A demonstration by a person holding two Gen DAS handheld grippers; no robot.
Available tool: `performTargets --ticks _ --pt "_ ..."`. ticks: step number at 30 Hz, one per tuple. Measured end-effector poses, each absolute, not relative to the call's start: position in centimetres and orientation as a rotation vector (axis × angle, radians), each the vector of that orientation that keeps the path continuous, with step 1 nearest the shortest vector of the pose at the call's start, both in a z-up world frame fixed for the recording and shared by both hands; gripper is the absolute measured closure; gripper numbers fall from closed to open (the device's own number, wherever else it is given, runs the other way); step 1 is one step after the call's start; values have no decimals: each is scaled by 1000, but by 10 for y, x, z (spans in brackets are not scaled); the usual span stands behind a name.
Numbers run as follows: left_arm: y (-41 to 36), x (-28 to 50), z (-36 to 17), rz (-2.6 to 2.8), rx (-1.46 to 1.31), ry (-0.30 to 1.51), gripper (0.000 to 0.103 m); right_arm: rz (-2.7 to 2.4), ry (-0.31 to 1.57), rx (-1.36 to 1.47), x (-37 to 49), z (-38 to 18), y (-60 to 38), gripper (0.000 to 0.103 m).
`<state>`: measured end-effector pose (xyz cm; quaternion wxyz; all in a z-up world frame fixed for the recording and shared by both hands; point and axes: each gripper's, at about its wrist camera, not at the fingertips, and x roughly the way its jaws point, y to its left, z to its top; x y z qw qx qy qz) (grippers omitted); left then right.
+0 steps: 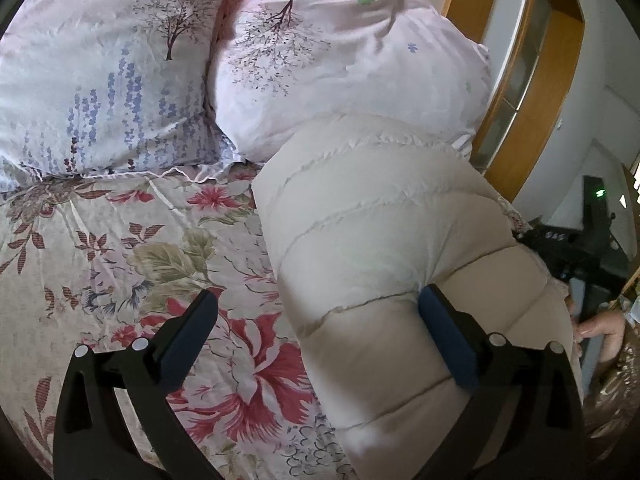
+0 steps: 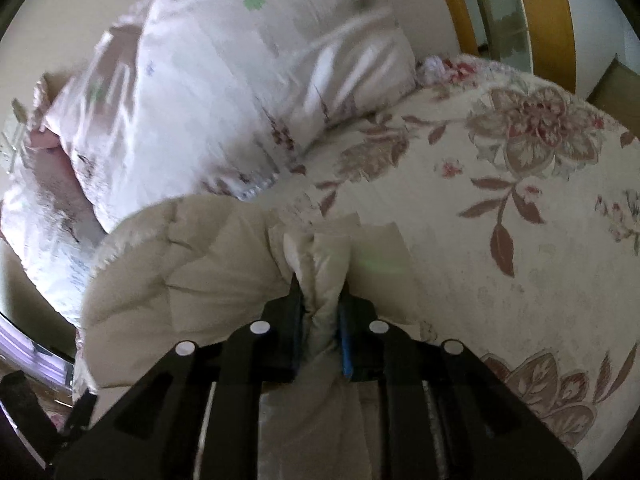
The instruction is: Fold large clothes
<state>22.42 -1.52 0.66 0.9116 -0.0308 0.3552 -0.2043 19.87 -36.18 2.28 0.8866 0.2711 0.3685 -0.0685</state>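
Bed (image 1: 100, 240) with flower sheet, two pillows (image 1: 340, 72) at top, wood frame (image 1: 516, 92) behind. Puffy cream coat (image 1: 380, 220) lies on bed, its top end against one pillow. My left gripper (image 1: 316, 324) wide open; one finger (image 1: 448, 336) rests against coat, other over sheet, nothing pinched. My right gripper (image 2: 322, 300) nearly closed, pinching bunched fold of coat (image 2: 192, 264) between pads. Person's hand (image 1: 600, 328) at coat's edge.
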Motion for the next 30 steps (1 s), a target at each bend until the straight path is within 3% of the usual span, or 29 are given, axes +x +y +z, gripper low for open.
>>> performTargets --ticks 5,8,10,12,14,15,30 --pt "-14 226 5 -458 -90 737 1 -129 811 607 205 5 -368 84" --pt "-11 228 2 -483 -130 753 1 -92 844 631 207 6 -371 77" --pt "-8 230 0 -502 -162 770 1 -64 854 637 203 12 -374 63" --pt "-6 232 -2 -515 -186 782 1 -16 844 653 190 21 -379 29" --pt "-4 233 -3 -533 -213 793 1 52 825 693 176 29 -387 8" --pt "-4 234 -4 -540 -224 797 1 74 821 709 170 31 -390 3" --pt "6 246 -28 -680 -462 875 1 364 1057 869 179 -12 -388 2"
